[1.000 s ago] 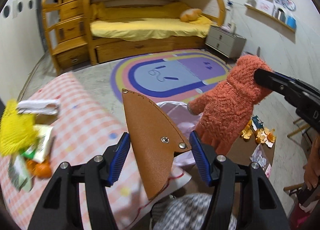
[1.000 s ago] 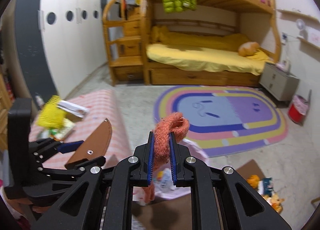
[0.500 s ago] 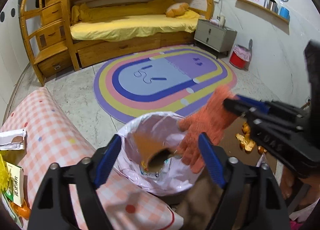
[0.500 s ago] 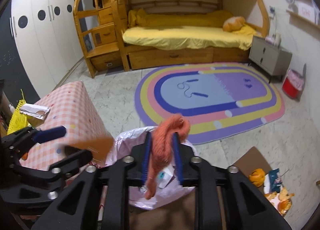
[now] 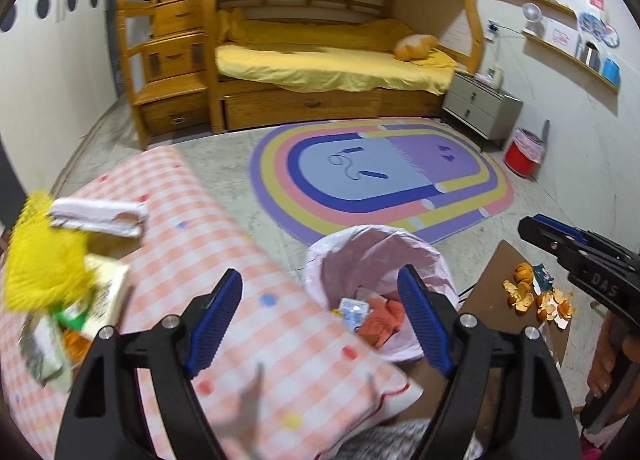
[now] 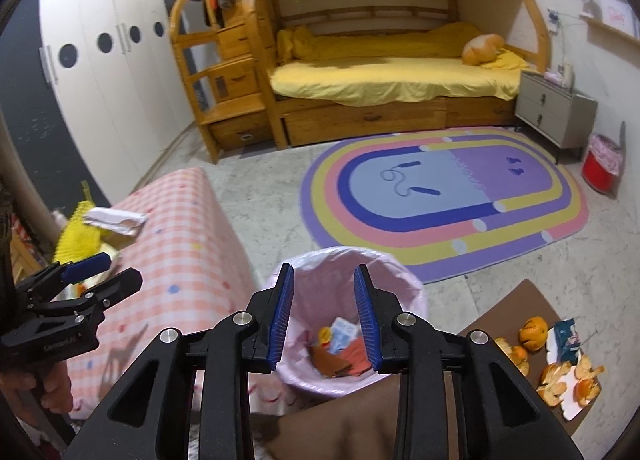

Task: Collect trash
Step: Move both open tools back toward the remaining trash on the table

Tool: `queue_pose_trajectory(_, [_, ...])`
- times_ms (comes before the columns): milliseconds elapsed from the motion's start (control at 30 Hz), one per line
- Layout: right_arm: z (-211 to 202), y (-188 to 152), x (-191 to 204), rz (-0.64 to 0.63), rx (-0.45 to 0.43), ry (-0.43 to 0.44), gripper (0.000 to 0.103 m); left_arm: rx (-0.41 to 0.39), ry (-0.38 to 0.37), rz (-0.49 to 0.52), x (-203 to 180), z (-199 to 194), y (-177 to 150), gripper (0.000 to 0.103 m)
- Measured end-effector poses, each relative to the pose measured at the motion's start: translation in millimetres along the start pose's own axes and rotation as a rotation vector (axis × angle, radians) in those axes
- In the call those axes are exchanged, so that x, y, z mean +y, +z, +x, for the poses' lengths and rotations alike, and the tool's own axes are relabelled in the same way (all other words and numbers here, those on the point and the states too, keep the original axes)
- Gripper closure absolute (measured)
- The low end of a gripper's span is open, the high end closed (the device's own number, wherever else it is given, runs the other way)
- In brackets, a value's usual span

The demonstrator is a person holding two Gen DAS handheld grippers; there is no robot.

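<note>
In the right wrist view, the right gripper (image 6: 324,316) hangs with its jaws spread and empty, low in the middle of the frame over the pink-lined trash bin (image 6: 400,260). The orange glove (image 6: 354,358) lies inside the bin, just below the fingertips, beside a brown leather piece (image 6: 325,360). The left gripper (image 5: 320,320) is also spread wide with nothing between its fingers, above the checkered table (image 5: 192,244) at lower center.

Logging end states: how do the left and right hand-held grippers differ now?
The left hand-held gripper gapes wide, framing the checked tablecloth and the pink-lined trash bin; the right hand-held gripper stands narrower, directly over that bin. Both are open and empty; the orange knitted glove lies inside.
</note>
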State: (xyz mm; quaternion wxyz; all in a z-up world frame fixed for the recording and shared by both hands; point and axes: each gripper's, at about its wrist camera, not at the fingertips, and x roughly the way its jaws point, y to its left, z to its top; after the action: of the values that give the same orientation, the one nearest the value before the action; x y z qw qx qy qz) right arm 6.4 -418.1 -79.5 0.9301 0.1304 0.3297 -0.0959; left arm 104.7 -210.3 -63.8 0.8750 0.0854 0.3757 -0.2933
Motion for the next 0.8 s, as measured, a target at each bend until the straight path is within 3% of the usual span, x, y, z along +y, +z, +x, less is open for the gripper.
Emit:
queue_pose_trajectory(300, [-11.9, -7.7, 74.7, -0.145, 0.013, 0.132, 0.07, -0.047, 0.123, -0.111, 51.1, -57.3, -34.4, 0.025])
queue_pose_trajectory(433, [-10.4, -10.5, 112.4, -0.213, 0.023, 0.183, 0.059, -0.052, 0.176, -0.177, 83.2, -74.6, -49.4, 0.025])
queue_pose_trajectory(633, [-7.3, -11.8, 156.5, -0.291, 0.03, 0.232, 0.05, -0.057, 0.271, -0.288, 139.5, -97.2, -74.0, 0.02])
queue_pose_trajectory(800, [-1.0, -10.8, 187.7, -0.326, 0.036, 0.257, 0.05, -0.059, 0.341, -0.344, 177.1, -112.4, -87.8, 0.018])
